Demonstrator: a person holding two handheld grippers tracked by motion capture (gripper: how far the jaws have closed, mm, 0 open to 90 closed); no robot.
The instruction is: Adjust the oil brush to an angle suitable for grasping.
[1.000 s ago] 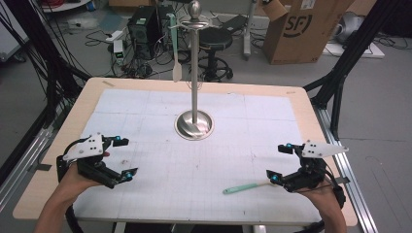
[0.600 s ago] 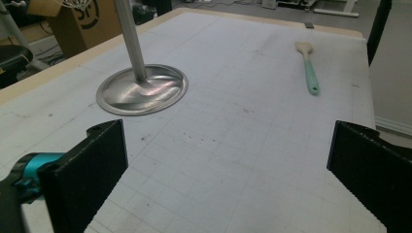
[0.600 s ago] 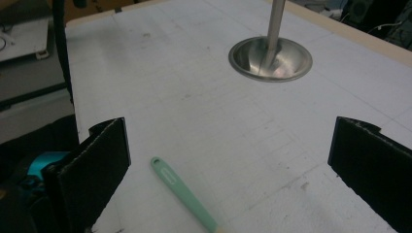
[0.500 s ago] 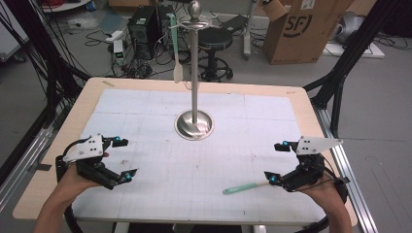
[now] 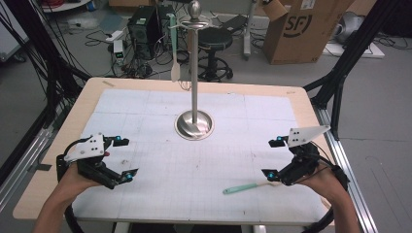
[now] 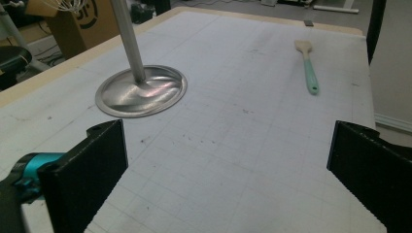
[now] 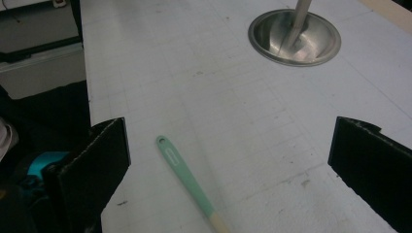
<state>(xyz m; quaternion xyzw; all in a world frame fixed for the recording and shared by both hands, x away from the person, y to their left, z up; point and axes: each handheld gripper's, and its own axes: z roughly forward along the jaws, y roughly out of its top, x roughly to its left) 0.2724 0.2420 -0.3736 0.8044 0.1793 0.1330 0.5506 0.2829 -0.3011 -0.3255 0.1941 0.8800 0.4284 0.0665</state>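
A utensil with a mint-green handle [image 5: 243, 187] lies flat on the white mat near the front right; its handle [image 7: 182, 170] runs between my right gripper's jaws, and its wooden head [image 6: 302, 46] shows far off in the left gripper view. My right gripper [image 5: 273, 157] is open just right of it, holding nothing. My left gripper [image 5: 125, 157] is open and empty at the front left. A steel stand [image 5: 194, 68] with a round base [image 5: 194, 125] rises at mid-table, and a second mint-handled utensil [image 5: 174, 46] hangs from its top.
A white gridded mat [image 5: 145, 111] covers the wooden table [image 5: 63, 131]. Black frame legs [image 5: 340, 77] stand at the right corner. Behind the table are a cardboard box [image 5: 303, 29], a stool [image 5: 216, 41] and cables on the floor.
My right gripper has shifted slightly back and to the left, above the green-handled utensil's wooden end. The left gripper has hardly moved.
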